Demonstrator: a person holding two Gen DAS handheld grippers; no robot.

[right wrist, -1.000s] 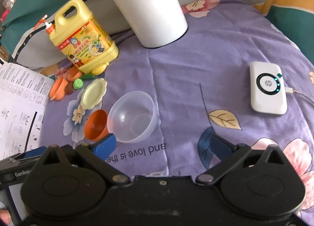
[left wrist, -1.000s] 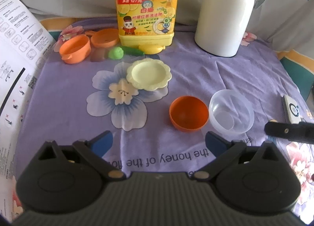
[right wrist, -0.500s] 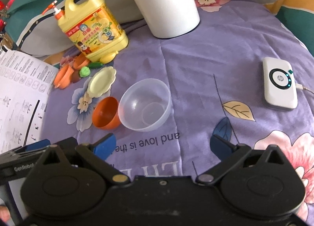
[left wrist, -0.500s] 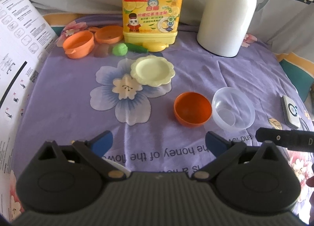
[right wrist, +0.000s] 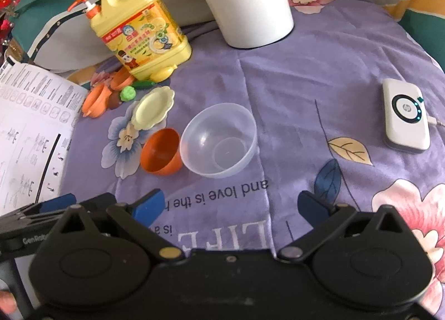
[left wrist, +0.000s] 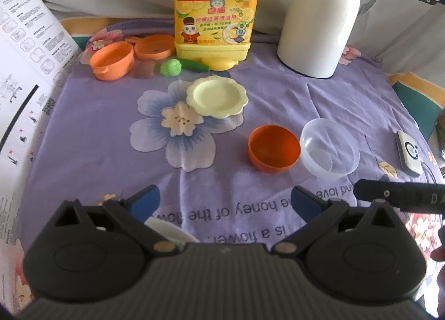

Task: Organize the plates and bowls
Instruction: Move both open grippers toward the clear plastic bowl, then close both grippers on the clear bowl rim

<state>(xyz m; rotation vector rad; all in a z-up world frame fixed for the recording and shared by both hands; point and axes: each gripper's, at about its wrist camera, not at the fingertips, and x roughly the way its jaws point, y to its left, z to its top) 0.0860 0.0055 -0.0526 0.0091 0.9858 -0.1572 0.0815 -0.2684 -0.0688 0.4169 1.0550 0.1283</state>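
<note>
Purple flowery cloth covers the worktop (left wrist: 347, 103), and my dishes sit on it. Both of my tools are wide open and hold nothing. My left gripper (left wrist: 225, 203) and my right gripper (right wrist: 230, 204) hang above the cloth, near the printed words.

The orange bowl (left wrist: 274, 149) and the clear bowl (right wrist: 218, 139) stand side by side, so close they look like they touch. From my right fingers (right wrist: 147, 206) the clear bowl is straight ahead and near. From my left fingers (left wrist: 304, 201) the orange bowl is ahead and a bit to the right. So I think my right hand is the nearer one for the clear bowl. Both bowls are round, so there is no long side to line up with.

The pale yellow plate (left wrist: 217, 96) lies farther back, apart from the bowls. Two small orange dishes (left wrist: 112, 61) sit by the soap jug (left wrist: 215, 11).

Compared with a second ago, the bowls look bigger and more centered in my right view, so my right hand came closer. Nothing on the cloth has moved.
</note>
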